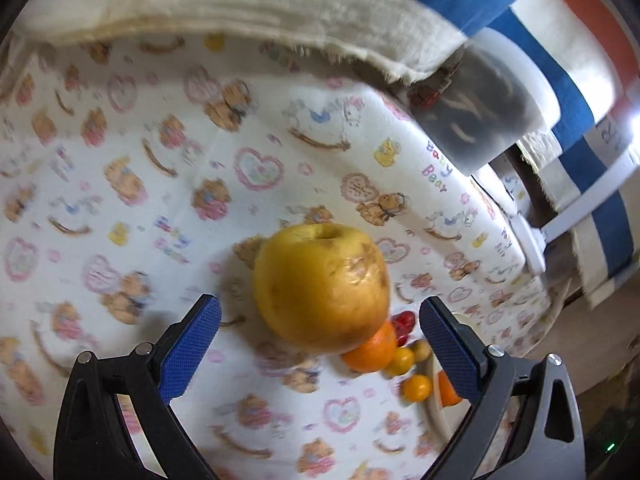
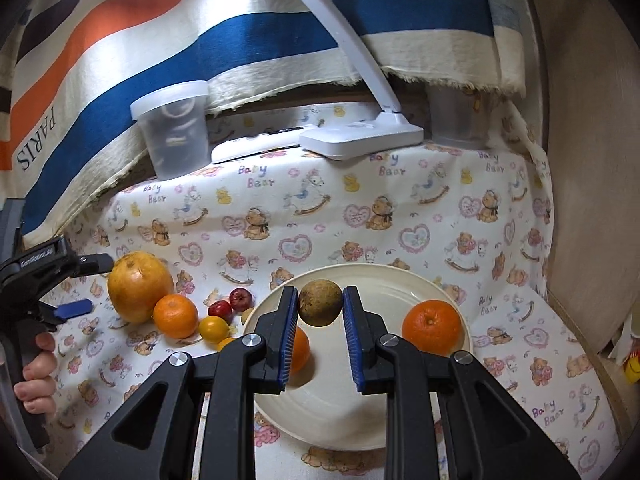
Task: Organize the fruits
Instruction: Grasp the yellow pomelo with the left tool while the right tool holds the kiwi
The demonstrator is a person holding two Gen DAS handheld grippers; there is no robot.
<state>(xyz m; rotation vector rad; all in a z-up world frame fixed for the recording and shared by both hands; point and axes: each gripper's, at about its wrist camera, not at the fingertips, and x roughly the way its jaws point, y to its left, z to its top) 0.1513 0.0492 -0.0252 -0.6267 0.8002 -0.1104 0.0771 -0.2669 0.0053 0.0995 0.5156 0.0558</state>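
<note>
My right gripper [image 2: 320, 306] is shut on a small brown round fruit [image 2: 320, 303] and holds it above a cream plate [image 2: 384, 276]. The plate holds an orange [image 2: 432, 327] on its right and another orange [image 2: 301, 351] half hidden behind my left finger. My left gripper [image 1: 320, 320] is open around a big yellow fruit [image 1: 322, 288] on the cloth; its fingers do not touch the fruit. It also shows in the right wrist view [image 2: 139, 286]. Beside it lie an orange [image 2: 176, 316], two small red fruits [image 2: 241, 298] and small yellow fruits [image 2: 213, 329].
The table wears a bear-print cloth [image 2: 400, 208]. A clear plastic tub [image 2: 174, 130], a white lamp base [image 2: 360, 140] and a second tub [image 2: 458, 116] stand at the back. A striped towel [image 2: 160, 40] hangs behind. A wooden wall [image 2: 592, 160] is at the right.
</note>
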